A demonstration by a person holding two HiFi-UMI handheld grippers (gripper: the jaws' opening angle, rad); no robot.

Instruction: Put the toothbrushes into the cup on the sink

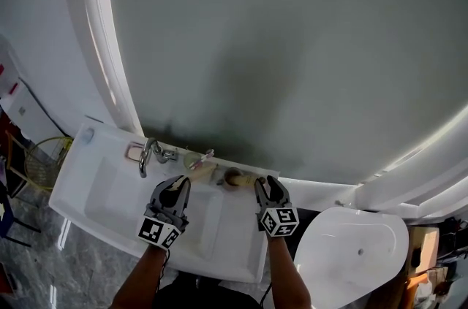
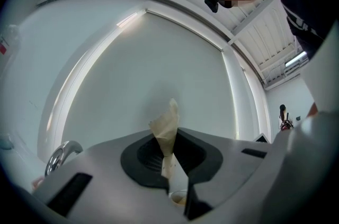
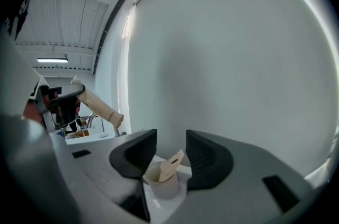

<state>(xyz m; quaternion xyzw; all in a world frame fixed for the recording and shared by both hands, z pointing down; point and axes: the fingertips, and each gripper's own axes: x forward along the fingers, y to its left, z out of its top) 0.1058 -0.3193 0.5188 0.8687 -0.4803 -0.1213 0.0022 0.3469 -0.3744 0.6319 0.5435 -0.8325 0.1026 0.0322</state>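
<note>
Jaws of the left gripper (image 2: 172, 164) are seen pressed onto a wrapped toothbrush (image 2: 167, 130), which is pinched low down and stands up out of them, its beige paper wrapper flaring and creased at the top. Just below the jaws, in the left gripper view, the rim of the cup (image 2: 177, 197) is partly shown, and the curved metal faucet (image 2: 61, 157) is seen at the lower left.

The jaws of the right gripper (image 3: 171, 151) are spread apart with nothing clamped. Between them, lower down, the cup (image 3: 159, 180) is seen standing upright on the white surface, and a second toothbrush (image 3: 170, 164), also in a beige wrapper, is leaned inside it with its upper end over the rim. At the left of the right gripper view, the left gripper (image 3: 71, 91) is shown with the wrapped toothbrush (image 3: 100, 107) slanting down out of it.

In the head view, the cup (image 1: 234, 178) is placed on the back ledge of the white sink (image 1: 102, 183), between the left gripper (image 1: 178, 183) and the right gripper (image 1: 268, 183), with the right gripper just beside it. The faucet (image 1: 148, 154) is mounted on the ledge to the left. A large grey round panel (image 1: 278, 44) with a lit white frame is set behind the sink.
</note>
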